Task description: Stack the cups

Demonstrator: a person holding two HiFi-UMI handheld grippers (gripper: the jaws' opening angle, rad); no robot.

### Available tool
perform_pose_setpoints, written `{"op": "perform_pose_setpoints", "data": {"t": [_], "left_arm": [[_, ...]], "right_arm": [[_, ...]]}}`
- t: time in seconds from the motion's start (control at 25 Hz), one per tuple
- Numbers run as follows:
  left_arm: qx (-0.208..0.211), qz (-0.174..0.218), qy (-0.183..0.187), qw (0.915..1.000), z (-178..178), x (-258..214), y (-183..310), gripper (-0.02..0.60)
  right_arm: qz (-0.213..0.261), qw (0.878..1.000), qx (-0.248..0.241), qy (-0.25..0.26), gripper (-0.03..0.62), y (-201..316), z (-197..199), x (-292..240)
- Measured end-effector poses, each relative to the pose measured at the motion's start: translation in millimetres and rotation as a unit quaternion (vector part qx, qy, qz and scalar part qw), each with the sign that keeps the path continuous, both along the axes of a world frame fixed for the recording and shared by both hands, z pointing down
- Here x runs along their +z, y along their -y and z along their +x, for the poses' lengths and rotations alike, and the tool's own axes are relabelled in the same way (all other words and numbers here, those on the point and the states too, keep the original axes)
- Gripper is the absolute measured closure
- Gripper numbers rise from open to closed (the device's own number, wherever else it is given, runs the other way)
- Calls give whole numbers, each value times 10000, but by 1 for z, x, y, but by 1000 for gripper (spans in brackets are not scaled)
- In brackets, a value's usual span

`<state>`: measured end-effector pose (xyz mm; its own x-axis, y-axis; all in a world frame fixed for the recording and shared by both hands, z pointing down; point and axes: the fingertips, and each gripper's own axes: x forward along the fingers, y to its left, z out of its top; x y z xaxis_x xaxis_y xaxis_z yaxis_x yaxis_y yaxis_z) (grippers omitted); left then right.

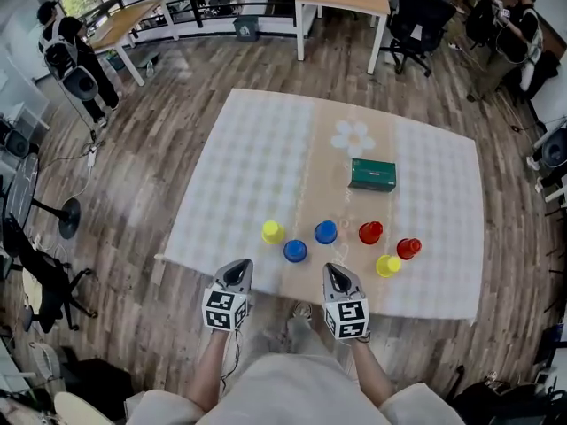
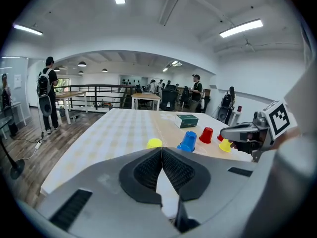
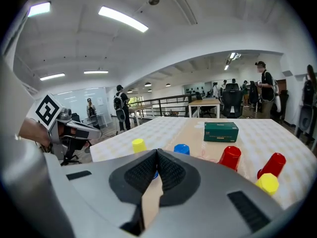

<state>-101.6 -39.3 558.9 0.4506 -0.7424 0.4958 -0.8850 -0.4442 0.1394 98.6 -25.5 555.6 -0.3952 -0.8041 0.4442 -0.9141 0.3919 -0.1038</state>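
both claws sit low in the centre of the head view, at the near edge of the table [image 1: 257, 149], which wears a pale checked cloth with a tan strip down the middle. my left claw [image 1: 236, 274] is closed; in the left gripper view its ribbed pads [image 2: 148, 170] meet at the tip with nothing between them. my right claw [image 1: 337, 277] is closed and empty as well; in its own view the jaws touch in front of the cups.

the six cups stand singly on the cloth, none stacked. in the head view they run across the lower middle of the frame. the yellow cup [image 1: 273, 231] is furthest left. the blue cup [image 1: 295, 251] is just down and right of it, nearest the left claw. the second blue cup [image 1: 325, 231] stands on the tan strip, and the red cup [image 1: 370, 232] is to its right. the second red cup [image 1: 408, 248] and second yellow cup [image 1: 387, 265] stand just beside each other at the right end; i can't tell whether they touch.

a green box [image 1: 372, 174] lies above the red cup, near frame centre, and a flower print [image 1: 353, 137] shows above that.

other tables and several people fill the room along the upper edge.
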Motion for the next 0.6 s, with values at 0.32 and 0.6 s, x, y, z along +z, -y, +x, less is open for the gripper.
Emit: {"op": "perform_pose_setpoints", "data": {"t": [0.32,0.6], "left_arm": [[-91,-238,-24,9997,-3,11,-5,569],[47,-341,-154,9993,-2,24,-3,569]], "right_arm": [[-346,9984,-379,241,514,-10,-22,19],[-432,9975,-524,171,315,-16,-42,37]]}}
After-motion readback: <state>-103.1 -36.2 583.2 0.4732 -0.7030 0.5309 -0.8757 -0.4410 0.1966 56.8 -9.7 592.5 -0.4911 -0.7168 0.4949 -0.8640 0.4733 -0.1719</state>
